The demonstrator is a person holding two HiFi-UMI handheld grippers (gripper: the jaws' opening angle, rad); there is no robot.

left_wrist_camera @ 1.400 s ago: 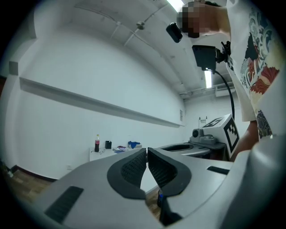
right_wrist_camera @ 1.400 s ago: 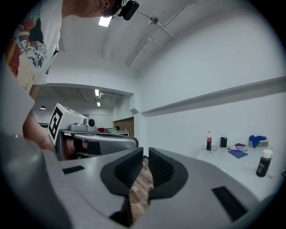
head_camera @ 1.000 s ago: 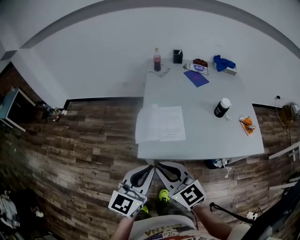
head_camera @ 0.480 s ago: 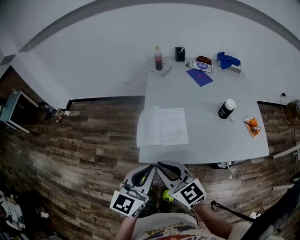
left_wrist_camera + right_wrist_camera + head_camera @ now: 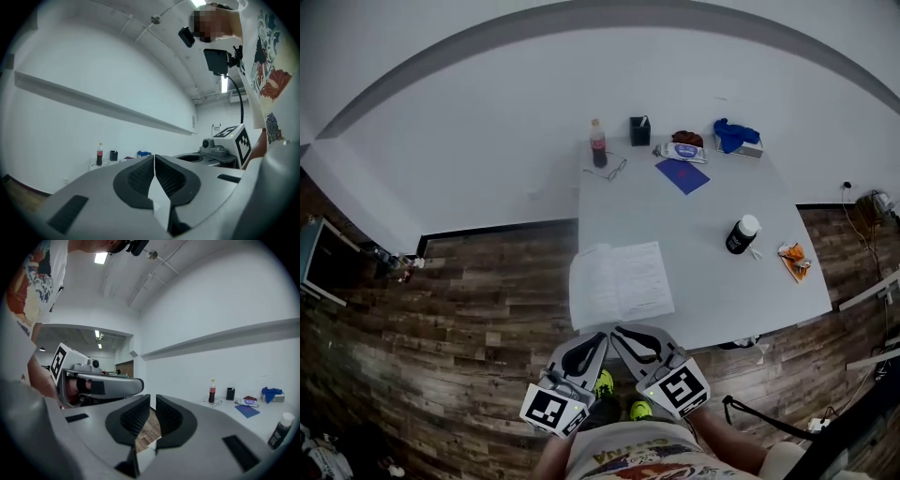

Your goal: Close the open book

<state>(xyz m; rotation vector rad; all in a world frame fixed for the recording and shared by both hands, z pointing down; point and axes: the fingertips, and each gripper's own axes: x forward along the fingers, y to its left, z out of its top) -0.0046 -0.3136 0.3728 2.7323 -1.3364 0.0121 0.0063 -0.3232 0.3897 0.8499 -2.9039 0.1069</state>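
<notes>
Book (image 5: 619,283): open, both pages facing up, flat on the near left corner of the surface (image 5: 712,202), with its left page at or just over the surface's left edge.

Change over the last second: in the head view the book and the surface's near edge have drawn toward me. The strip of wooden floor (image 5: 469,309) that separated my grippers from the surface is gone. The book now lies just beyond my gripper tips, at 12 o'clock, and neither gripper touches it yet.

Left gripper (image 5: 600,337): jaws pressed together, nothing held; the left gripper view shows the pads meeting.

Right gripper (image 5: 619,331): jaws a narrow slit apart with nothing between them; floor shows through the gap in the right gripper view. Both grippers sit side by side, tips nearly meeting, as before.

Farther out from the book:
- white-capped black bottle (image 5: 741,234) at 2 o'clock
- cola bottle (image 5: 598,142) and glasses (image 5: 607,171) at 12 o'clock, near the far edge
- blue sheet (image 5: 682,175) at 1 o'clock

Meaning for the task, as I judge it: the approach is nearly done and the closing itself has not begun. Next I must get a jaw tip under one page's outer edge and fold it over the spine. The left page, near the surface's edge, looks the easier to catch.
</notes>
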